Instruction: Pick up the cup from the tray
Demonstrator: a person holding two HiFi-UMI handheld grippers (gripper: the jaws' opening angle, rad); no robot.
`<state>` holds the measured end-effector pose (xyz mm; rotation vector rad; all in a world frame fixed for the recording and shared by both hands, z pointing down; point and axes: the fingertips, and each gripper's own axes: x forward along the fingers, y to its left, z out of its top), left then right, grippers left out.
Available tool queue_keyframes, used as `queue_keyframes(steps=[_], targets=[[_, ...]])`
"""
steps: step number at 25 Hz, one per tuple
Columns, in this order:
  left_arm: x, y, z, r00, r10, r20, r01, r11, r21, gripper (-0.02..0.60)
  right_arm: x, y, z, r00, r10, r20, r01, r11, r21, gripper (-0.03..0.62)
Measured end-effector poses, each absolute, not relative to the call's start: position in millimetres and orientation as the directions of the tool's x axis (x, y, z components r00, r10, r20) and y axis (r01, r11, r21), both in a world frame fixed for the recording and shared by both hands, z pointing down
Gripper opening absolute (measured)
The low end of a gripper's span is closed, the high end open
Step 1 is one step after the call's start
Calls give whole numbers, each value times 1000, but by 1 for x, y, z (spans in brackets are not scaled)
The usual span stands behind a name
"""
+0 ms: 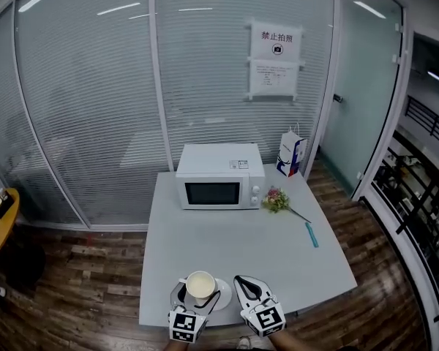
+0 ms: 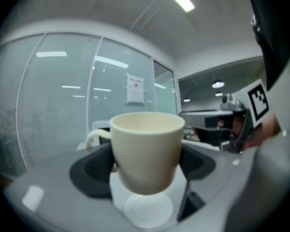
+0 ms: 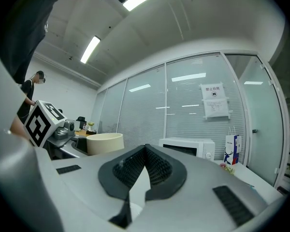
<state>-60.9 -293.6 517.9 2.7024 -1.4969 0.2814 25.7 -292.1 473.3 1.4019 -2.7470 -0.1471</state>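
A cream cup (image 1: 200,285) with a handle sits between the jaws of my left gripper (image 1: 198,295), which is shut on its sides. In the left gripper view the cup (image 2: 146,146) fills the middle, held upright just above a small white round tray (image 2: 149,210). The tray (image 1: 223,296) lies near the table's front edge. My right gripper (image 1: 244,284) hangs just right of the cup, shut with nothing in it; its black pads (image 3: 157,167) meet. From the right gripper view the cup (image 3: 105,143) shows at the left.
On the grey table (image 1: 234,243) stand a white microwave (image 1: 219,176), a paper bag (image 1: 291,154), a small bunch of flowers (image 1: 276,199) and a blue pen (image 1: 311,234). Glass partition walls rise behind. The table's front edge lies right under the grippers.
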Motion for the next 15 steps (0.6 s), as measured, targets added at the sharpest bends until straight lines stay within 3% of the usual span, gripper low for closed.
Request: queue_keyframes(steps=[15], targets=[[-55, -295, 516, 522, -836, 172, -842, -537, -55, 414, 30, -298, 468, -591, -806, -7, -799, 585, 138, -11]])
